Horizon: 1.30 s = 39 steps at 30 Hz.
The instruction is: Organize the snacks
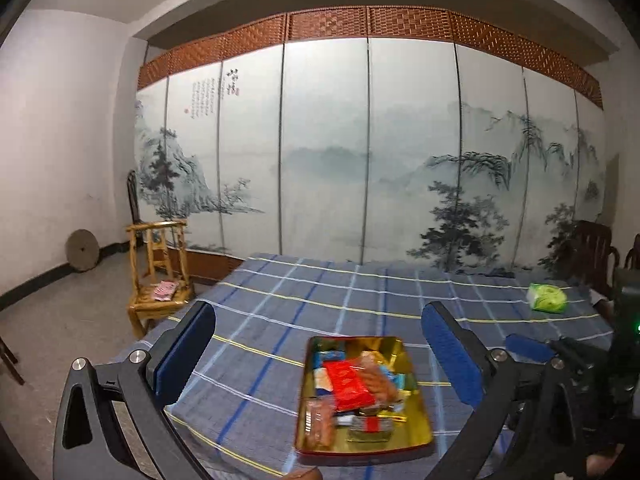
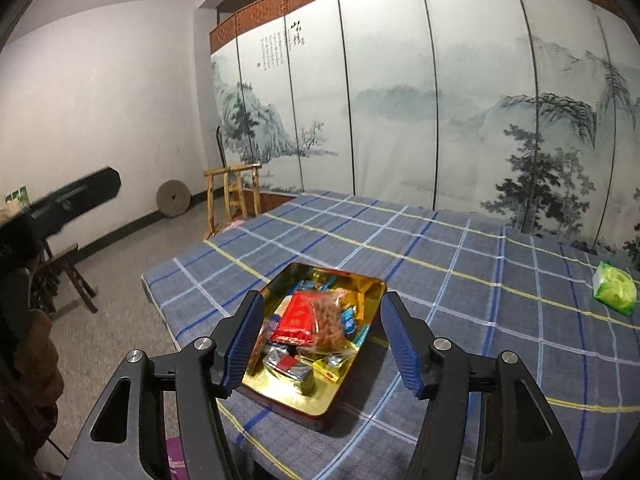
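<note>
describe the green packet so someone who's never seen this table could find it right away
Start at the table under the blue checked cloth before the painted screen. The gold tin of snacks sits near the front edge; the green packet lies alone far to its right, toward the back. It is the only snack outside the tin, and the only bright green one.

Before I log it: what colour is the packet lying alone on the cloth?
Light green packet, clearest in the right wrist view.

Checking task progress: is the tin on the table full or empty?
Partly full: the tin is lidless, wrapped snacks piled inside, bare gold floor near its front.
</note>
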Available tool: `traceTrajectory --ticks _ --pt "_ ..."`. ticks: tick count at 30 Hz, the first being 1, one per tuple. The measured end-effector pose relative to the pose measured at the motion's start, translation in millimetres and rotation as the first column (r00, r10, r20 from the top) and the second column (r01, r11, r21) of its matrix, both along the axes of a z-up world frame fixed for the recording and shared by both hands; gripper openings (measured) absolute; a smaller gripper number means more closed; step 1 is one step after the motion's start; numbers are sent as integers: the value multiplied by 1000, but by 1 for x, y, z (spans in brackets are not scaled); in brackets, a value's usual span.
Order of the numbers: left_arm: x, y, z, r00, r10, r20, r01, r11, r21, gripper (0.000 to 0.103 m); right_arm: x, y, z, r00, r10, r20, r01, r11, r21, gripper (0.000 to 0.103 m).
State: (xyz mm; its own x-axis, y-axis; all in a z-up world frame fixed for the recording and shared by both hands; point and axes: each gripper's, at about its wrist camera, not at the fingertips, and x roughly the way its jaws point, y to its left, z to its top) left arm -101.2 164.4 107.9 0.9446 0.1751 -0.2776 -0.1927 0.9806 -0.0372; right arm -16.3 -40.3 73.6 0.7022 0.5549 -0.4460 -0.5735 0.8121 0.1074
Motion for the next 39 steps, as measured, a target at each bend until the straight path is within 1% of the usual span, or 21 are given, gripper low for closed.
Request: traceTrajectory --ticks 2,5,16,39 --pt "4 -2 0 999 -32 -37 31 999 -33 102 -2 -4 1 1000 -4 0 4 1000 10 63" --pt "9 -7 -1 997 -41 -66 38 998 -41 102 -4 -11 -1 1000 -10 4 10 1000 19 64" --pt "12 -15 -11 996 9 -84 -9 1000 3 102 -6 -21 -3 1000 -26 -8 26 999 23 67" --pt "25 -8 -30 987 61 -147 -60 998 13 102 -9 -13 -10 1000 6 -15 -6 1000 2 75"
